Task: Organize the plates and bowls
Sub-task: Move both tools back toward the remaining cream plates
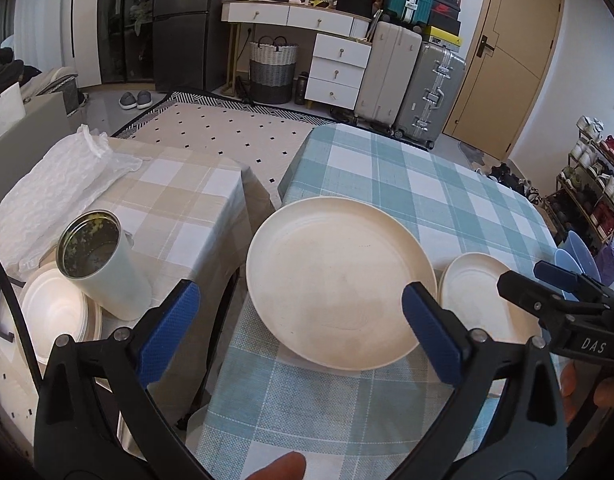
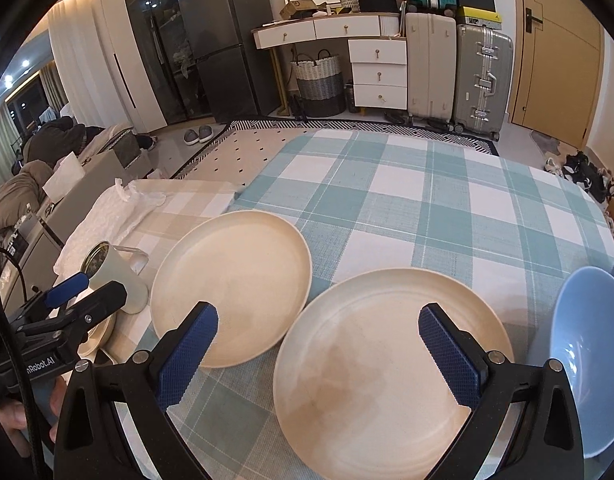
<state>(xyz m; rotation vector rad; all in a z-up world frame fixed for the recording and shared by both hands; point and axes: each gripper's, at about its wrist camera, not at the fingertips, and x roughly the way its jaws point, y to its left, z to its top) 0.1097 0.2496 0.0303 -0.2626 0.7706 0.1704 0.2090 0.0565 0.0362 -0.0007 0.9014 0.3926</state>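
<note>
Two round cream ceramic plates lie side by side on the teal-checked table. Left gripper and right gripper hover above, jaws wide apart, holding nothing.

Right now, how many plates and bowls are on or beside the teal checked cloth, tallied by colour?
Cream plates: 2
Blue bowls: 2, the second only partly in view
Total: 4
Not counted: the white stack on the beige cloth, because I cannot tell how many dishes are in it.
</note>
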